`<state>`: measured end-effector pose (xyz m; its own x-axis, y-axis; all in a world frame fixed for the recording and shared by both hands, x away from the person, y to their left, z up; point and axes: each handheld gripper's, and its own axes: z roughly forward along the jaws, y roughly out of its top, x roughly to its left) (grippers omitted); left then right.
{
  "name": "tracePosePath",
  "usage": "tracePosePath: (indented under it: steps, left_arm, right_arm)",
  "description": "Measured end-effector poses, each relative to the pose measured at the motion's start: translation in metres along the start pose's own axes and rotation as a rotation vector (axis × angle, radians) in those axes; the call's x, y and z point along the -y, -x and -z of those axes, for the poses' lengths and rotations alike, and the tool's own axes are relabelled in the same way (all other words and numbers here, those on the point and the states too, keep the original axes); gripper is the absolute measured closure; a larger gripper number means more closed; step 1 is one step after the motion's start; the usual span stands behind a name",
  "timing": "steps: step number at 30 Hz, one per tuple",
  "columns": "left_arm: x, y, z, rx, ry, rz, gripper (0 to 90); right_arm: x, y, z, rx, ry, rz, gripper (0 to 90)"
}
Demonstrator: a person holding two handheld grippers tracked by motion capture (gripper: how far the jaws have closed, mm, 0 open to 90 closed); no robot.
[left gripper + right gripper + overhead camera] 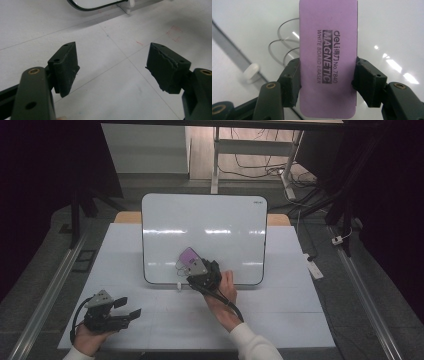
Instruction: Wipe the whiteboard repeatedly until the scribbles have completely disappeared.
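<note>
A purple magnetic whiteboard eraser point(328, 60) is clamped between the two jaws of my right gripper point(327, 82), which is shut on its long sides. In the high view the eraser point(188, 256) lies against the lower middle of the whiteboard point(210, 225), with the right gripper point(196, 266) just below it. Grey curved pen marks point(284, 47) show on the board left of the eraser. My left gripper point(131, 307) rests low at the table's front left, open, with nothing between its fingers point(65, 67).
The whiteboard stands tilted on small white feet point(178, 285) on a white table point(280, 310). A white foot point(252, 71) sits by the board's dark edge. Red pencil marks point(175, 33) are on the table. Metal rails run along both sides of the table.
</note>
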<state>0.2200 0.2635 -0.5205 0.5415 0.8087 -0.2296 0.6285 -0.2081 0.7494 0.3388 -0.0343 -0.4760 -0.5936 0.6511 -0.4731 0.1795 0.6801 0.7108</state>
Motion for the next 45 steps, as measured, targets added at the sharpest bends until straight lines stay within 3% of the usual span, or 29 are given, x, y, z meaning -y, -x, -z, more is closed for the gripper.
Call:
tracePosePath:
  steps: [6, 16, 22, 25, 27, 32, 35, 40, 42, 45]
  left_arm:
    - [0.0, 0.0, 0.0, 0.001, -0.001, 0.001, 25.8]
    - [0.0, 0.0, 0.0, 0.001, -0.003, -0.004, 25.8]
    - [0.0, 0.0, 0.0, -0.001, -0.003, -0.003, 25.8]
    - [0.0, 0.0, 0.0, -0.001, -0.003, -0.003, 25.8]
    - [0.0, 0.0, 0.0, 0.0, -0.003, -0.003, 25.8]
    - [0.0, 0.0, 0.0, -0.001, -0.003, -0.002, 25.8]
    - [0.0, 0.0, 0.0, -0.002, -0.001, -0.004, 25.8]
    - [0.0, 0.0, 0.0, -0.001, 0.0, -0.001, 25.8]
    - [0.0, 0.0, 0.0, -0.002, 0.0, 0.001, 25.8]
    - [0.0, 0.0, 0.0, 0.0, -0.001, -0.002, 25.8]
  right_arm:
    - [-0.008, -0.002, -0.003, 0.012, -0.006, 0.014, 41.1]
    - [-0.009, -0.04, -0.008, -0.05, -0.042, 0.134, 41.2]
    - [-0.004, -0.047, -0.007, -0.08, -0.058, 0.177, 41.3]
    - [-0.002, -0.05, -0.006, -0.087, -0.067, 0.176, 41.3]
    - [0.0, -0.049, -0.006, -0.092, -0.069, 0.197, 41.3]
    - [-0.001, -0.047, -0.006, -0.107, -0.079, 0.198, 41.2]
    - [-0.005, -0.038, -0.006, -0.077, -0.072, 0.181, 41.2]
    - [-0.018, -0.015, -0.006, -0.033, -0.064, 0.11, 41.2]
    - [-0.022, -0.01, -0.006, -0.033, -0.069, 0.107, 41.2]
    - [-0.022, -0.014, -0.007, -0.018, -0.077, 0.136, 41.2]
